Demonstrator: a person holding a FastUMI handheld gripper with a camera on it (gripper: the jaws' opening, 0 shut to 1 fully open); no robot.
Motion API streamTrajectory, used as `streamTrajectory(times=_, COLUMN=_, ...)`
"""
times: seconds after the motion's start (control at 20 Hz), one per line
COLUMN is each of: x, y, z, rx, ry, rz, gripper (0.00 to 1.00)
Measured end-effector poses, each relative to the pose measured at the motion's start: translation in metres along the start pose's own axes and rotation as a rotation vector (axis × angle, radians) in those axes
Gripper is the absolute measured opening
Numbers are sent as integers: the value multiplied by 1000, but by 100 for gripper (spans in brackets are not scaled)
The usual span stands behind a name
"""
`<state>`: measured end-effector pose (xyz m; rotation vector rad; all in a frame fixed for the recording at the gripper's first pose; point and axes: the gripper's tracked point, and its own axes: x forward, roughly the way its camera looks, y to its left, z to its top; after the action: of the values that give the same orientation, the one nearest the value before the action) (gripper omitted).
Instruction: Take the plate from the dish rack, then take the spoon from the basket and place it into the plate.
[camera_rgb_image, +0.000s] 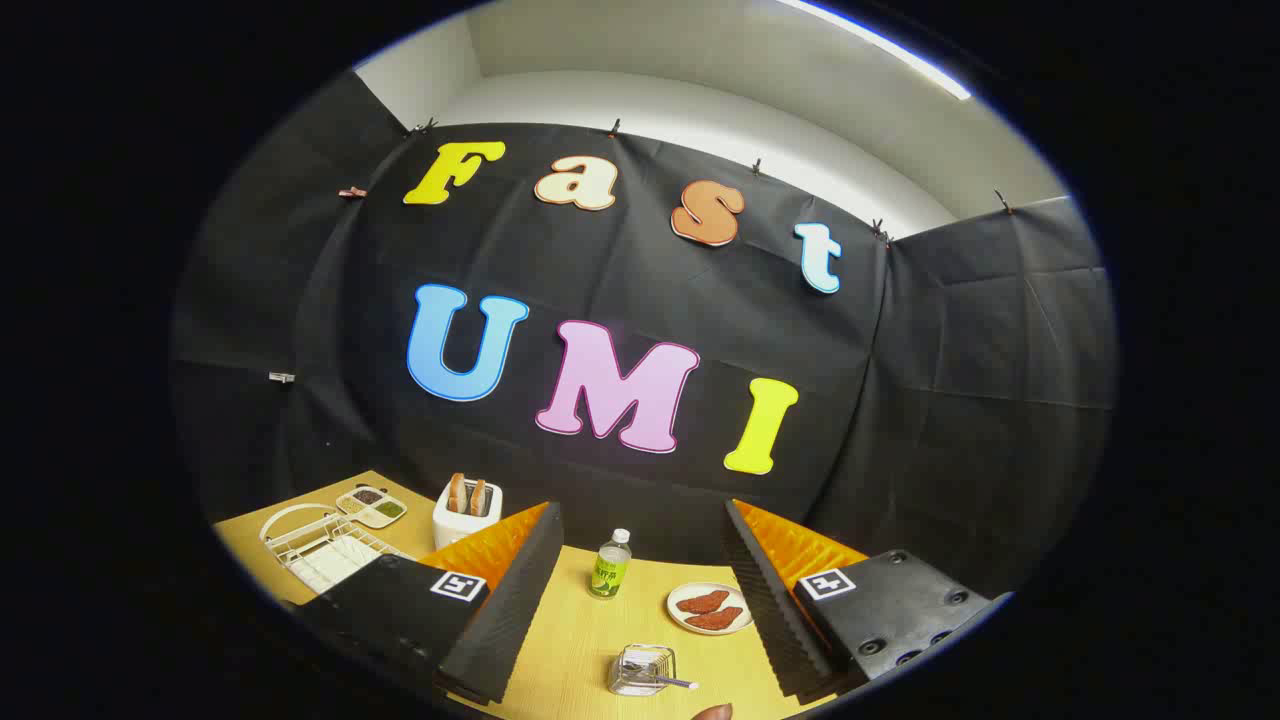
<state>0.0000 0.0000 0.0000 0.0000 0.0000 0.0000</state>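
Observation:
My gripper (640, 590) is open and raised above the wooden table (570, 630), its fingers (500, 600) wide apart with nothing between them. Between the fingers and low down sits a small wire basket (642, 668) with a spoon (668, 682) lying in it, handle sticking out to the right. A white wire dish rack (322, 548) stands left of the left finger; whether a plate is in it I cannot tell. Just left of the right finger lies a plate (709, 608) carrying two reddish-brown food pieces.
A white toaster (466, 510) with two slices stands behind the left finger. A small divided dish (372, 506) lies beside the rack. A green-labelled bottle (610, 566) stands upright between the fingers. A fingertip (714, 712) shows near the basket. The black cloth wall rises behind the table.

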Motion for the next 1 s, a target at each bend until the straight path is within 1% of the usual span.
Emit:
streamTrajectory(times=0.35, x=2, y=5, z=-8, rx=21, ry=29, rz=2, gripper=97)
streamTrajectory(times=0.75, x=2, y=20, z=-7, rx=21, ry=35, rz=11, gripper=97)
streamTrajectory(times=0.9, x=2, y=26, z=-10, rx=28, ry=50, rz=24, gripper=97)
streamTrajectory(times=1.0, x=4, y=44, z=-16, rx=54, ry=75, rz=52, gripper=97)
